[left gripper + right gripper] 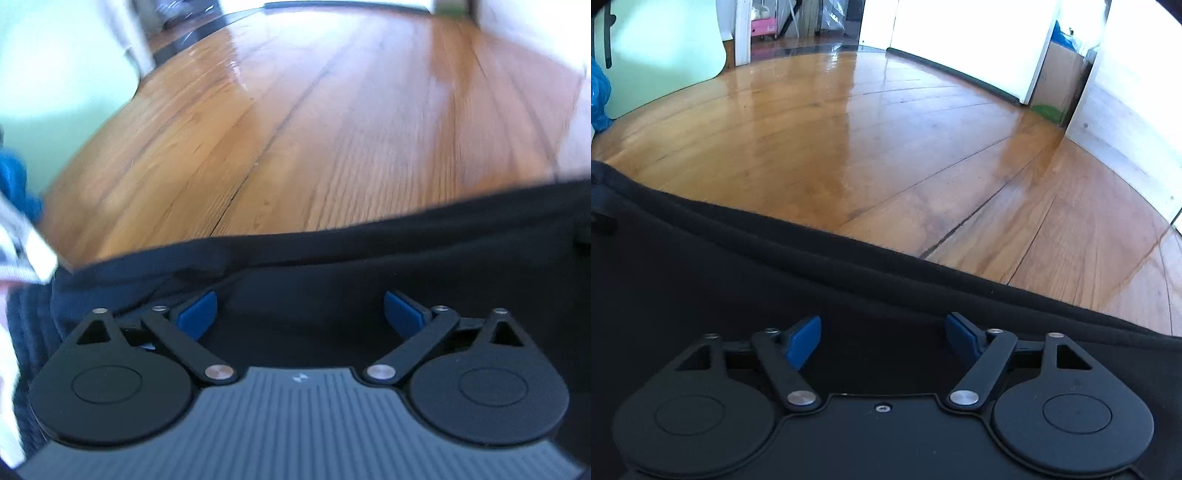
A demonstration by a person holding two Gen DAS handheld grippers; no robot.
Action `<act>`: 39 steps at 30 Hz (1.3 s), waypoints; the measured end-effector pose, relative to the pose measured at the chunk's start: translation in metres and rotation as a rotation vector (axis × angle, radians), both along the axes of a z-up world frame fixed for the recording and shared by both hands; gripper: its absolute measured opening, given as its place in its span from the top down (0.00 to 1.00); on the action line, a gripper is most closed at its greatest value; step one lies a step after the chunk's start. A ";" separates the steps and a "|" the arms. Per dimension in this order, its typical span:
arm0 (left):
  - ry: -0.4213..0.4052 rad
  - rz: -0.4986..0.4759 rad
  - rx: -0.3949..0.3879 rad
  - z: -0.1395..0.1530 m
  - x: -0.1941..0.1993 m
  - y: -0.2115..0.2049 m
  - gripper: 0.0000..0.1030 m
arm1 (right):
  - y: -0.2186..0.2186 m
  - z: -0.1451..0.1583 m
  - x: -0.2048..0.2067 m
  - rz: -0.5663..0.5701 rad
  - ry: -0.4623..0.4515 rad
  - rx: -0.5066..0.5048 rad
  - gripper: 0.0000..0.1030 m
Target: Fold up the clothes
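Black cloth (332, 258) lies spread on the wooden floor (295, 129) beneath me. My left gripper (300, 314) and right gripper (882, 338) both hang over it, jaws wide apart, holding nothing.

The garment (332, 258) is plain black. Both grippers, left (299, 314) and right (882, 339), are black with blue pads (195, 314). The floor (849, 147) is glossy honey-brown wood planks. At far left stands a pale green panel (665, 44).
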State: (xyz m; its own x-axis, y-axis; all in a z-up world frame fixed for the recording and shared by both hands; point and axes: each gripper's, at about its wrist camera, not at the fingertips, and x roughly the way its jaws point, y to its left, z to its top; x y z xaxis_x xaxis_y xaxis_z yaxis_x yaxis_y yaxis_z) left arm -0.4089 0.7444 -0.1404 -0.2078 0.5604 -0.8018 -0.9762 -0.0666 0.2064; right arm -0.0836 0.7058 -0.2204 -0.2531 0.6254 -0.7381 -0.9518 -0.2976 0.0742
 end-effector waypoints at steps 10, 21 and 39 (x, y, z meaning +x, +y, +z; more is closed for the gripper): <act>0.036 -0.124 0.106 0.015 0.021 0.001 0.87 | 0.003 0.003 0.003 0.037 0.002 0.086 0.98; 0.003 -0.080 0.135 0.021 0.018 0.016 0.89 | -0.005 0.022 0.034 -0.045 0.009 0.149 0.98; -0.055 0.028 0.093 0.001 0.009 0.035 0.85 | -0.021 -0.004 0.153 -0.427 -0.245 0.061 0.36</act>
State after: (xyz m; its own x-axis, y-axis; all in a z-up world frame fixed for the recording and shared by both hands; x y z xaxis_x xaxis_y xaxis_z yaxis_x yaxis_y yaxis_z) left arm -0.4004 0.7794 -0.1390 -0.1815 0.6276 -0.7571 -0.9834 -0.1107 0.1439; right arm 0.0695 0.6849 -0.2241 0.2115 0.6793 -0.7027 -0.9770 0.1260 -0.1722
